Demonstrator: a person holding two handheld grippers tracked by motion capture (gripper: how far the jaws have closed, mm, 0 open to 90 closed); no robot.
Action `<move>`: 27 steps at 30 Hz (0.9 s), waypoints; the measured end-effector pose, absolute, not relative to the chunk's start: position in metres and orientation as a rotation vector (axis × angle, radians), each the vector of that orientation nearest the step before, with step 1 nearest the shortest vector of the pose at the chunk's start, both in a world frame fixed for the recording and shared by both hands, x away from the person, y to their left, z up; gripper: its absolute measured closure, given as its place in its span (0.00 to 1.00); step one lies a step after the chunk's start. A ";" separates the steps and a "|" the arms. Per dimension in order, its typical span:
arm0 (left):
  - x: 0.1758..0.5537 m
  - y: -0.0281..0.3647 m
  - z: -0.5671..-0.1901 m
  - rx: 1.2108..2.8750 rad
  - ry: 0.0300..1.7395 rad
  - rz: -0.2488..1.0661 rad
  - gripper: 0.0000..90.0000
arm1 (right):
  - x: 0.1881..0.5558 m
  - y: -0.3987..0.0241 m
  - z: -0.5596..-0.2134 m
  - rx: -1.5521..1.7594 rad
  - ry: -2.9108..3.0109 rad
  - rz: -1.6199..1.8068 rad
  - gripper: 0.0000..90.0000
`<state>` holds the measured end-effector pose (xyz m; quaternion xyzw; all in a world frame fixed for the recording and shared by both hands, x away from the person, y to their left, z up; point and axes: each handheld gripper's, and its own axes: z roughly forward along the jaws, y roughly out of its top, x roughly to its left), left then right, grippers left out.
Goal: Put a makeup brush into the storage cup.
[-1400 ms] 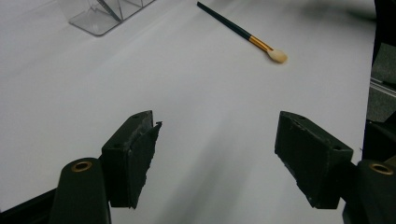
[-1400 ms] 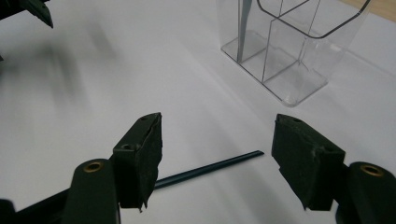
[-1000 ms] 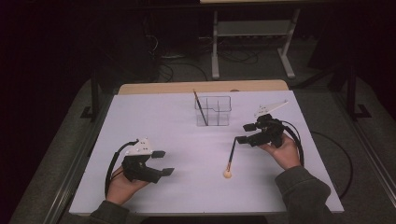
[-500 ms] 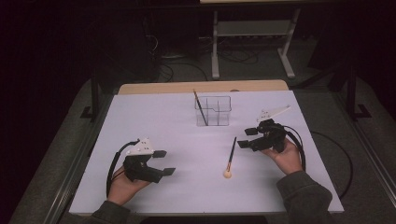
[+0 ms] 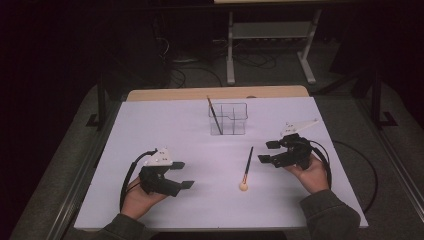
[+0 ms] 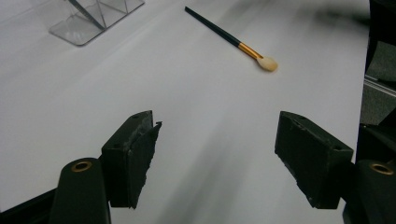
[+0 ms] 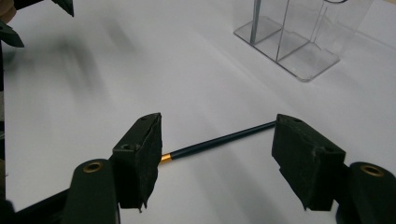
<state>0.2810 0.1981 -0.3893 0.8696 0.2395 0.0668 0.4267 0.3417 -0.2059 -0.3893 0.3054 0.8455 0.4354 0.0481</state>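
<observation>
Thin black-handled makeup brush with a gold ferrule and a cream tip [image 5: 246,169] lies flat on the white table cover [image 5: 160,125], centre-right, well short of the clear acrylic compartment organiser [image 5: 228,119] at the far middle. Long axis runs near-far with a slight lean: cream tip at the near end, handle end pointing far and a bit right.

The right gripper [image 5: 267,152] is the nearer one: it sits just right of the handle's far half, jaws pointing left at it. In the right gripper view the handle [image 7: 219,140] crosses the gap between the two jaws, almost straight from one pad to the other, so the handle runs along the closing direction rather than across it. My read: the wrist needs a roll so the pads bracket the handle sideways before closing. Jaws spread wide, nothing pressed between them, brush resting on the table.

The left gripper [image 5: 183,175] is at the near left, well apart from the brush, jaws spread and empty; in its view the brush [image 6: 231,39] lies far off to the right.

A second thin dark brush [image 5: 215,115] already stands tilted in the organiser's left compartment.

Versus a second ago: the right hand has slid right and nearer along the table, from up beside the handle's far end. Brush, organiser and left hand unchanged. Both jaw openings the same.
</observation>
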 end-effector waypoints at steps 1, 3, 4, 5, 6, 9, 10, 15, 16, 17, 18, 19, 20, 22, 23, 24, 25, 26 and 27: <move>0.282 0.196 -0.389 2.177 0.592 0.165 0.31 | 0.341 -0.206 -0.390 0.930 2.583 1.323 0.35; 0.283 0.192 -0.389 2.185 0.584 0.163 0.31 | 0.339 -0.206 -0.391 0.929 2.587 1.317 0.35; 0.283 0.189 -0.389 2.186 0.583 0.162 0.31 | 0.337 -0.206 -0.391 0.924 2.582 1.316 0.35; 0.283 0.187 -0.390 2.189 0.580 0.161 0.31 | 0.336 -0.206 -0.390 0.915 2.583 1.311 0.35; 0.284 0.184 -0.389 2.189 0.579 0.163 0.31 | 0.335 -0.206 -0.390 0.915 2.583 1.307 0.35; 0.285 0.179 -0.387 2.194 0.572 0.162 0.31 | 0.333 -0.207 -0.390 0.912 2.584 1.306 0.35; 0.286 0.177 -0.387 2.192 0.571 0.162 0.31 | 0.332 -0.207 -0.390 0.913 2.582 1.308 0.35; 0.289 0.166 -0.384 2.204 0.572 0.165 0.31 | 0.328 -0.209 -0.393 0.907 2.578 1.303 0.35; 0.290 0.164 -0.384 2.208 0.574 0.167 0.31 | 0.328 -0.210 -0.394 0.910 2.580 1.301 0.35; 0.291 0.161 -0.383 2.210 0.580 0.166 0.31 | 0.327 -0.211 -0.395 0.912 2.577 1.305 0.35; 0.292 0.159 -0.383 2.211 0.579 0.170 0.31 | 0.327 -0.212 -0.396 0.907 2.578 1.297 0.35; 0.292 0.156 -0.383 2.213 0.581 0.169 0.31 | 0.326 -0.212 -0.396 0.920 2.579 1.293 0.35; 0.293 0.154 -0.383 2.209 0.581 0.161 0.31 | 0.327 -0.213 -0.396 0.910 2.576 1.295 0.35; 0.295 0.148 -0.384 2.211 0.574 0.153 0.31 | 0.326 -0.213 -0.395 0.907 2.568 1.302 0.35; 0.295 0.146 -0.385 2.209 0.573 0.143 0.31 | 0.326 -0.213 -0.395 0.904 2.567 1.305 0.35; 0.296 0.143 -0.385 2.213 0.566 0.144 0.31 | 0.326 -0.213 -0.395 0.902 2.567 1.306 0.35; 0.297 0.140 -0.386 2.213 0.565 0.141 0.31 | 0.325 -0.213 -0.395 0.906 2.569 1.303 0.34; 0.297 0.138 -0.386 2.215 0.564 0.137 0.31 | 0.325 -0.213 -0.395 0.903 2.570 1.299 0.34; 0.298 0.136 -0.387 2.215 0.565 0.135 0.31 | 0.325 -0.213 -0.396 0.898 2.568 1.298 0.34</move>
